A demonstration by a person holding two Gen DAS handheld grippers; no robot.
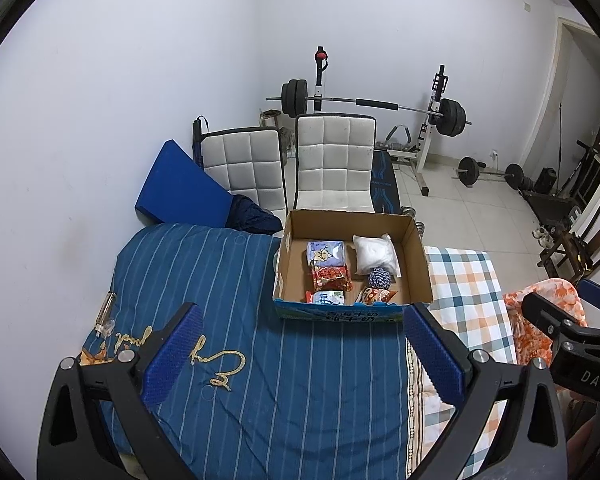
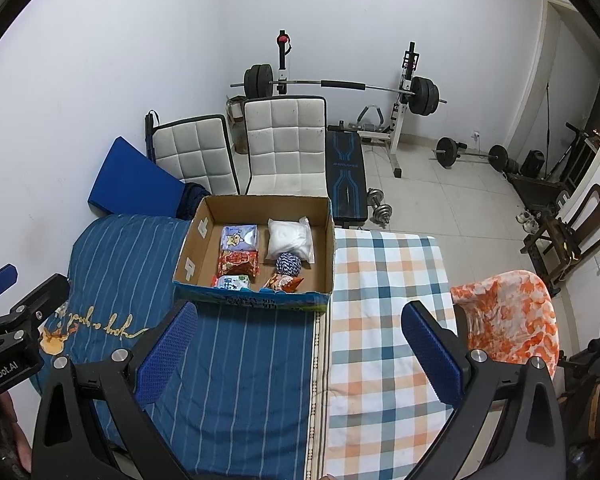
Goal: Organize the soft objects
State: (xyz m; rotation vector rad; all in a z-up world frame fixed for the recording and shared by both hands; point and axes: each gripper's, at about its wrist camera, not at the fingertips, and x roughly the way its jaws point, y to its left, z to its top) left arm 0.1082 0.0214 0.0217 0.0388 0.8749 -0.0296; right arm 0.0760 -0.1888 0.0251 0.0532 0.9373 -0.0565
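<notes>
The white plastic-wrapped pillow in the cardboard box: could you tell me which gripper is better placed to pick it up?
Probably the right gripper. The white plastic-wrapped pillow lies in the right half of the cardboard box, almost straight ahead of its open jaws. The left gripper, also open, is centred further left.

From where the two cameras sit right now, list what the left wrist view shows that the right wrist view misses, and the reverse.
Only the left wrist view shows a small clear bottle lying on the striped blue quilt, plus the right claw's body at its right edge.

Only the right wrist view shows the weight bench unobstructed, with dumbbells beside it.

Both show the cardboard box holding snack packets, a white pouch and a blue-and-white ball, the checked cover, the orange blanket, and open, empty claws.
</notes>
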